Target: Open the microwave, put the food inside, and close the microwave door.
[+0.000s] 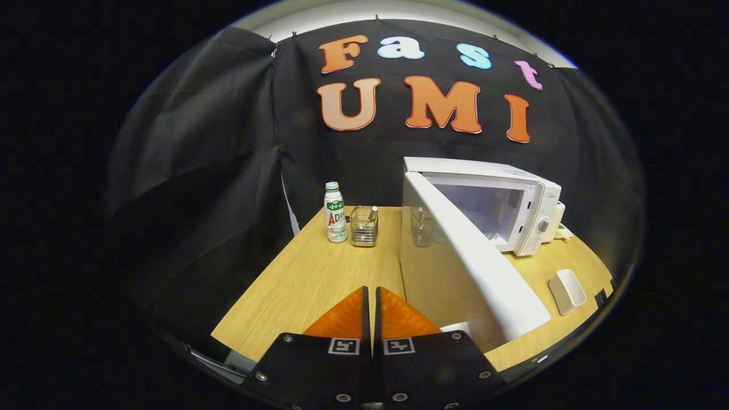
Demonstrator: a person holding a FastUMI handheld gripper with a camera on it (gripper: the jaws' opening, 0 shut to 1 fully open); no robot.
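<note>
The microwave [512, 210] stands at the far right of the wooden table [307, 279], its cavity lit and, as far as can be seen, bare; its door [472, 256] is swung wide toward the camera, the free edge reaching almost to the table's near side, just right of the fingers; the gripper [371, 296] sits low over the near edge with its two fingers pressed together, tips meeting, nothing between them. Beyond the fingers, near the back wall, a small drink bottle [335, 212] with a green cap stands upright, and just beside it, to its right, a clear square container [364, 226] with something pale inside; a small white dish [566, 291] lies on the table right of the door, in front of the oven. Which of these is the food cannot be told with certainty; the bottle seems the likeliest. Judged by look, the bottle is light, rigid plastic, smooth and somewhat slippery under its label, tall and narrow and so easily toppled; a hold across the labelled body, below the shoulder, appears safest. The container looks stiff, thin-walled and brittle; one wall pinched at the rim would serve. The door is broad, stiff and hinged at its far left; pushing near its free edge gives the most leverage for closing.
</note>
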